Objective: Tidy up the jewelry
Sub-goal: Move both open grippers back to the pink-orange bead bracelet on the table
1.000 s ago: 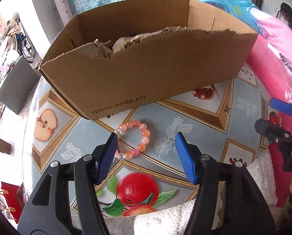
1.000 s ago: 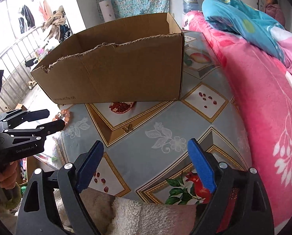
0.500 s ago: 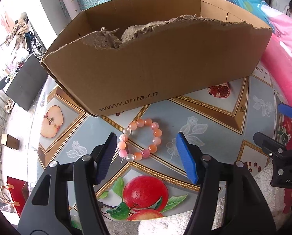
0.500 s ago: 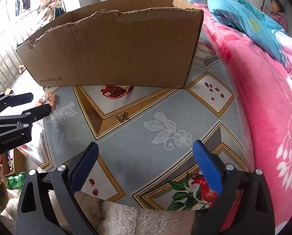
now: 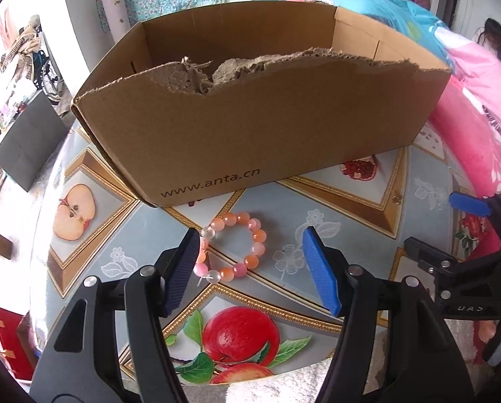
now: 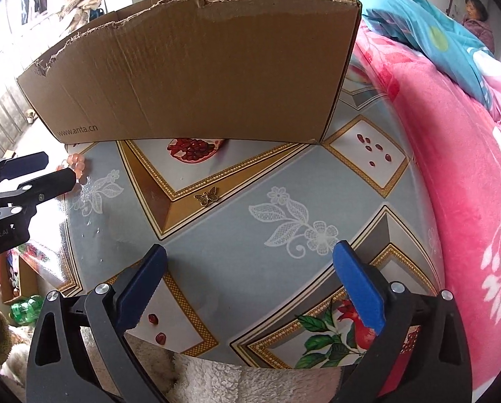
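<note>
A pink and orange bead bracelet (image 5: 233, 247) lies flat on the patterned table, just in front of the cardboard box (image 5: 257, 127). My left gripper (image 5: 250, 262) is open, its blue pads on either side of the bracelet and just short of it. A small brass butterfly charm (image 6: 207, 197) lies on the table ahead of my right gripper (image 6: 250, 280), which is open and empty. The bracelet (image 6: 76, 164) shows partly in the right wrist view, behind the left gripper's fingers (image 6: 32, 174). The box (image 6: 196, 77) has torn paper inside.
The table (image 6: 237, 241) has a glossy fruit-print cover. A pink and blue quilt (image 6: 452, 141) lies along the table's right side. A fluffy white cloth (image 6: 217, 379) hangs at the near edge. The right gripper (image 5: 465, 235) shows at the right of the left wrist view.
Both grippers have moved forward toward the box. The bracelet now lies between the left gripper's pads, and the butterfly charm is closer to the right gripper.
</note>
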Demonstrator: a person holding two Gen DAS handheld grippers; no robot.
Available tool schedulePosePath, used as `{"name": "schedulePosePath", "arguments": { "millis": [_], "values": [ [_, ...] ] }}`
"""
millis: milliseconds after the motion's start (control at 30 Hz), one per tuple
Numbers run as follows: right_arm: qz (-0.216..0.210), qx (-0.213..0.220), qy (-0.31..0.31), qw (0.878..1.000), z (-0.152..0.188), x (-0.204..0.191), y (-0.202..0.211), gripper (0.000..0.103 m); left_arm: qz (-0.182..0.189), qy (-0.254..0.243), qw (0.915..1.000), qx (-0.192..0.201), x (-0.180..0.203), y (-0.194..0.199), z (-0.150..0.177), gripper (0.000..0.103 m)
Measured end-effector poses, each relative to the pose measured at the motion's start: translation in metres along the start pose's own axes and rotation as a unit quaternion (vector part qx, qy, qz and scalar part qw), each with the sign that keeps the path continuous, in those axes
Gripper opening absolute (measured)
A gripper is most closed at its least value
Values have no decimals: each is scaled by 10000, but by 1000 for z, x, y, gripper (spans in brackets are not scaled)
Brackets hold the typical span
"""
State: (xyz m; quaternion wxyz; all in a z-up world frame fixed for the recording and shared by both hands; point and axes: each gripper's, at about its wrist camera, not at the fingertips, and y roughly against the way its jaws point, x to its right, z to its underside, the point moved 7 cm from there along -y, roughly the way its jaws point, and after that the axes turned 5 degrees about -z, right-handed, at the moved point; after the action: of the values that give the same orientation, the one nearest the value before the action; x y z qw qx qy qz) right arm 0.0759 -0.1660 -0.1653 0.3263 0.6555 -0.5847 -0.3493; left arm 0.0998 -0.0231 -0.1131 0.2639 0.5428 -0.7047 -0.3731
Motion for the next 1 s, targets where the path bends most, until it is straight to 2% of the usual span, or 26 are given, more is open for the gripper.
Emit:
{"name": "schedulePosePath", "arguments": {
  "millis": [100,233,300,433,567,700,867,933,1000],
  "values": [
    [10,36,-1,10000,-1,1,0,97,458,68,9986,247,-3,6,3,60],
    [23,116,-47,9999,1,0,0,97,800,69,9962,330,-7,7,6,60],
    [34,160,-66,9998,2,-1,1,97,927,83,9948,404,-8,7,5,55],
    [36,165,-78,9998,4,-2,1,97,837,-12,9960,304,2,-2,4,45],
    [1,160,-42,9999,5,-1,2,97,594,-20,9982,96,4,-17,7,34],
    [-95,269,78,9996,9,-2,5,97,708,32,9974,140,7,-16,8,31],
    [-291,339,300,9986,15,-4,10,97,1136,-84,9934,109,24,-8,17,30],
    [-367,242,342,9984,16,-5,12,97,1134,-127,9934,142,27,-6,21,30],
    [-453,338,485,9972,13,-10,18,96,1092,-148,9938,168,29,-4,23,30]
  ]
}}
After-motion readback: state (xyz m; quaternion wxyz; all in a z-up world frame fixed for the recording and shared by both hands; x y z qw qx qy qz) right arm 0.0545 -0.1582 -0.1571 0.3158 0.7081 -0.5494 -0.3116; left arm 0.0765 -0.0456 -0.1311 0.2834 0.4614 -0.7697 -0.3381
